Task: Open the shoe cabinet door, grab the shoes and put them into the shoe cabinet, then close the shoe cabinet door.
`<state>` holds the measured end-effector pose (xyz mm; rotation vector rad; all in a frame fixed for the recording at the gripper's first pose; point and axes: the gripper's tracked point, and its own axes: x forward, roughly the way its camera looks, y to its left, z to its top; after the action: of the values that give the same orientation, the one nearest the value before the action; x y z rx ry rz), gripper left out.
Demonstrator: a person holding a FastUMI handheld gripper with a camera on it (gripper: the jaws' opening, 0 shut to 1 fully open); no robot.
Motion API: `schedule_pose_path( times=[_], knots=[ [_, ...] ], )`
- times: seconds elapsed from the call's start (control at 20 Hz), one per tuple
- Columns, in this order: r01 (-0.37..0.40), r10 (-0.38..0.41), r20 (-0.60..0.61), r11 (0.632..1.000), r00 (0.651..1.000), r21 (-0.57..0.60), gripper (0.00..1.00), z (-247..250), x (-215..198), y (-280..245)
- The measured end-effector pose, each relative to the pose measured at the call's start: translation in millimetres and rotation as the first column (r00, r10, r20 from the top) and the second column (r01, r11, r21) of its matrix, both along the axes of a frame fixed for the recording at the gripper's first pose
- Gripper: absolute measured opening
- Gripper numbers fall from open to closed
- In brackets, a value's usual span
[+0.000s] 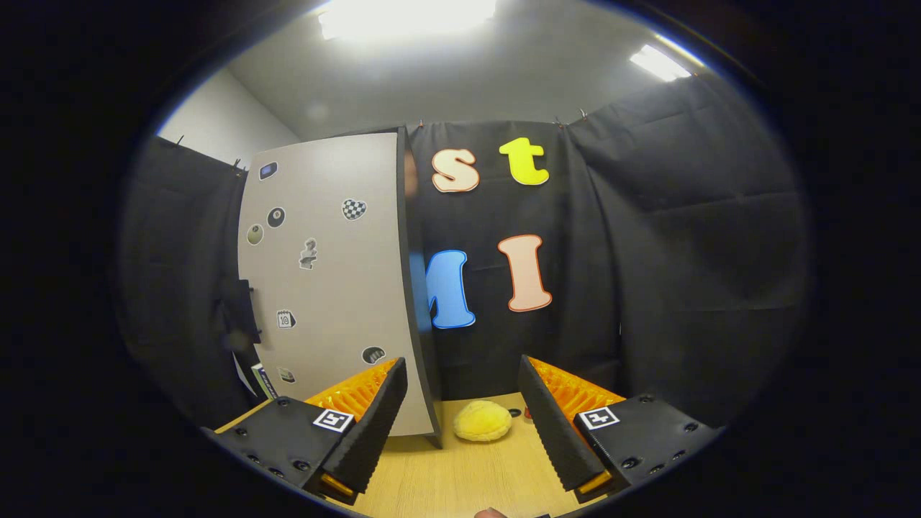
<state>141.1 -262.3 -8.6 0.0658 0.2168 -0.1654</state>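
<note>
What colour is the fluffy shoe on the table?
Yellow. The shoe shows best in the gripper view, lying just ahead of the open gripper.

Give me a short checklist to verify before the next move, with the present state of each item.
1. Gripper open: ok, the fingers stand wide apart and hold nothing.
2. Cabinet door open: ok, the grey panel with stickers is swung out, ahead of the left finger.
3. Shoe found: ok, a yellow fluffy slipper lies on the wooden table, just beyond the fingers and between them.
4. Path to the slipper free: ok, only bare table lies between.
5. Room inside the cabinet: cannot tell, the door hides the interior.
</note>
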Motion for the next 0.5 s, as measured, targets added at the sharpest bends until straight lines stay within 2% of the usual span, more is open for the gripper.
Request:
schedule_pose_path(
  times=[0.5],
  knots=[
    [-0.021, 0.022, 0.029, 1.0, 0.999, -0.008, 0.97, 13, -1, -6]
  ],
)
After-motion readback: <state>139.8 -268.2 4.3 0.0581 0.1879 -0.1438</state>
